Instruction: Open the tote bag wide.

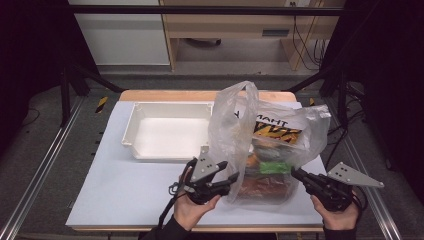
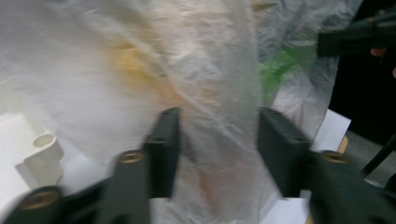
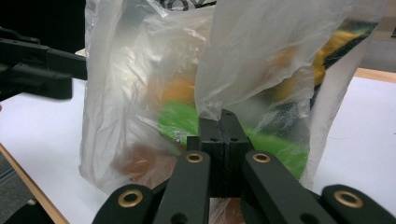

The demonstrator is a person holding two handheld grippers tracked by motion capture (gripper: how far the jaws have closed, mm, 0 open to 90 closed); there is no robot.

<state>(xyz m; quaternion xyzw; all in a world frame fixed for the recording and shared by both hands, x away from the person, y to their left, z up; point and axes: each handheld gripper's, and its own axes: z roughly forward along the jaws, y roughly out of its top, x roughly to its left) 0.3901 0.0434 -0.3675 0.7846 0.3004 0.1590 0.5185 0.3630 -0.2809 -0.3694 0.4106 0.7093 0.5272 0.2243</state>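
Observation:
A thin translucent plastic bag (image 1: 270,125) stands on the white table top, right of centre. Through its film show a yellow-and-black printed pack (image 1: 277,132), something green (image 1: 274,167) and a brown item (image 1: 262,187). My left gripper (image 1: 230,171) is at the bag's left side. In the left gripper view its jaws (image 2: 219,140) stand apart with loose bag film (image 2: 187,70) hanging between them, unpinched. My right gripper (image 1: 295,173) is at the bag's right side. In the right gripper view its jaws (image 3: 223,122) are shut on a fold of the bag's film (image 3: 243,60).
An empty white tray (image 1: 131,125) lies just left of the bag at the back, and its corner (image 2: 42,149) shows in the left gripper view. The white table cover (image 1: 130,190) spreads out in front of it. Black frame posts flank the table.

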